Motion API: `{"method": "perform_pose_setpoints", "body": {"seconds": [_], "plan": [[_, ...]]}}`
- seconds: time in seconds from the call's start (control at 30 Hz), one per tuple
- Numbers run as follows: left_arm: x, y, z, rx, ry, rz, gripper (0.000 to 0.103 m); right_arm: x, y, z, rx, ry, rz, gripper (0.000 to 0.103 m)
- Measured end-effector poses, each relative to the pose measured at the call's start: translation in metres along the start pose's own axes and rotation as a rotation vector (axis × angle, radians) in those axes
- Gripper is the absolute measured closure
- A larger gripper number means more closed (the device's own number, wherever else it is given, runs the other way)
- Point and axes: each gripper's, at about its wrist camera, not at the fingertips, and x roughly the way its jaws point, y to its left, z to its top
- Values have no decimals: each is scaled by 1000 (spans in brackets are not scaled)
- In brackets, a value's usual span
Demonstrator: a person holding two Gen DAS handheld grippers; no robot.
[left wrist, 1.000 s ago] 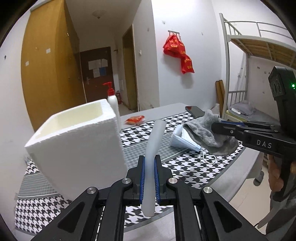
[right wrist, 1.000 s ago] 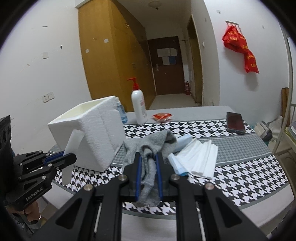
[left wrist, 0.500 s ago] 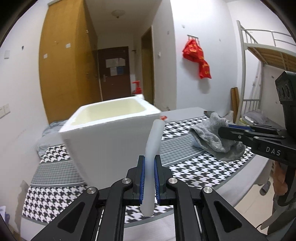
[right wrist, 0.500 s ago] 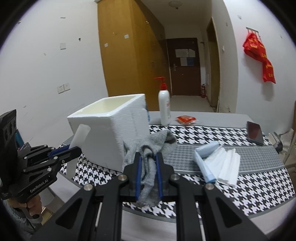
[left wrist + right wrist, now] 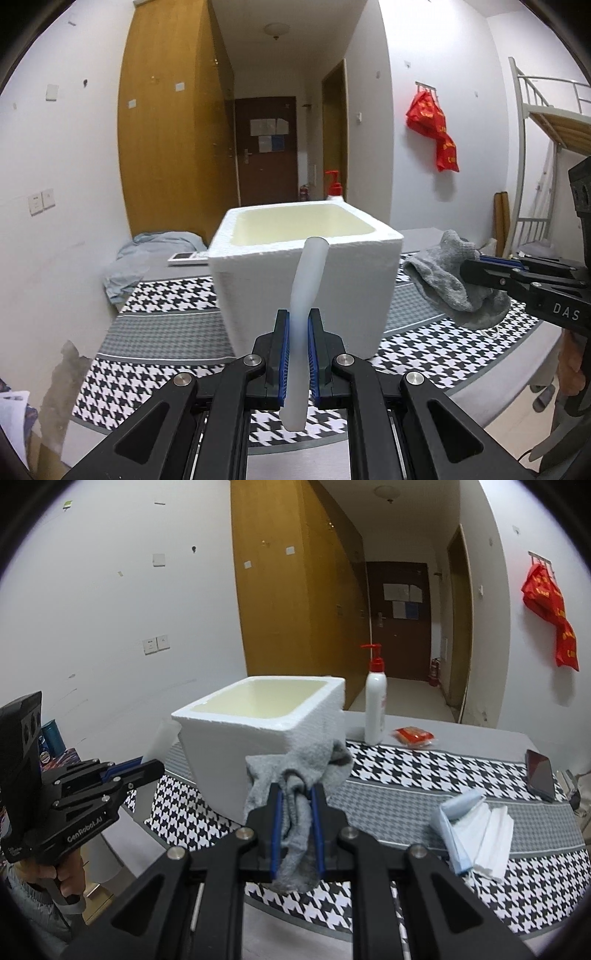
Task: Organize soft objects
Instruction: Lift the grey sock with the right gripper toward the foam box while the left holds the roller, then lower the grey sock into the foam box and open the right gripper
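Your left claw (image 5: 298,326) pinching a white foam strip (image 5: 307,280) before the open foam box (image 5: 306,266), your right claw (image 5: 295,812) clamped on a grey sock (image 5: 295,771), both above the houndstooth surface (image 5: 406,775), face masks (image 5: 476,823) lying right.

We hold the left tongs (image 5: 297,334) closed on a white foam strip (image 5: 306,295), pointing a little downward. Our right tongs (image 5: 295,808) are closed on a grey sock (image 5: 295,775). A hand (image 5: 68,877) grips the left handle.
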Motion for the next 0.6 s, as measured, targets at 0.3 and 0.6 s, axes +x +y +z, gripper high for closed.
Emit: {"method": "perform_pose_setpoints", "body": {"seconds": [0.3,0.6], "plan": [[-5,13,10,0,-14,24,93,2,8,14,-23,-26,18,85],[-12,25,23,4,-38,48,93,3,15,35,-54,-59,20,85]]}}
